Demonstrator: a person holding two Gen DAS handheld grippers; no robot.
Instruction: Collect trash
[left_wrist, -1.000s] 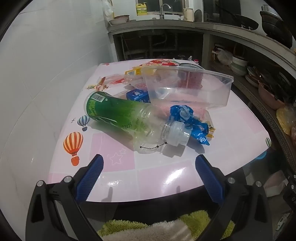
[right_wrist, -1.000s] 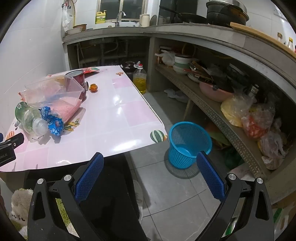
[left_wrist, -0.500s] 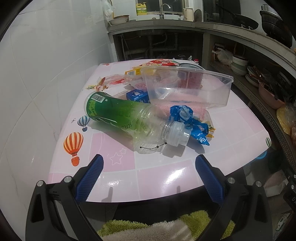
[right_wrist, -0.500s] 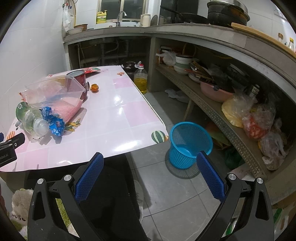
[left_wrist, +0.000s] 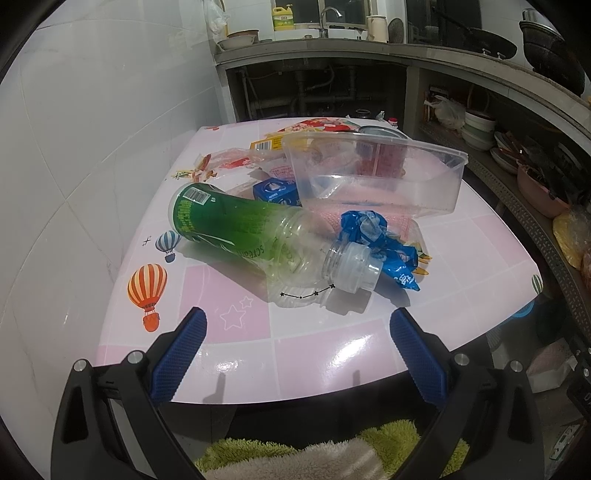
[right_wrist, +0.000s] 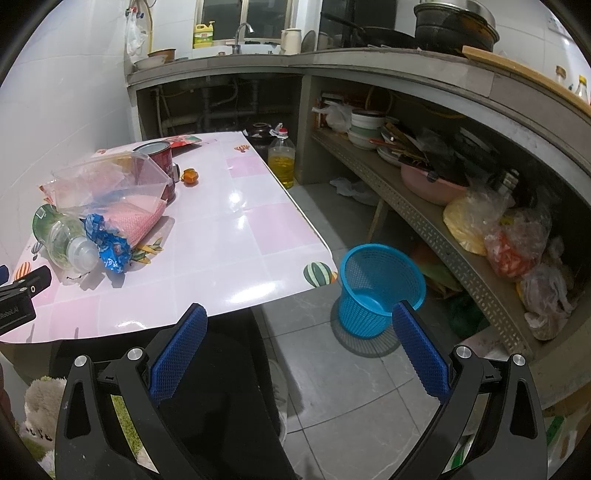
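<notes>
Table (left_wrist: 303, 332) scene unchanged over the last second: bottle (left_wrist: 258, 236) untouched just ahead of the left gripper (left_wrist: 295, 354). Both grippers' jaws stay wide open, empty; right gripper (right_wrist: 295, 347) near the bin (right_wrist: 380, 288). Collection not started.

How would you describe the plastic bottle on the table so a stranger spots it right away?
On the pink table by the white tiled wall sits a pile of trash. At its near edge the plastic bottle lies on its side, the only piece with a green label and a clear cap.
</notes>
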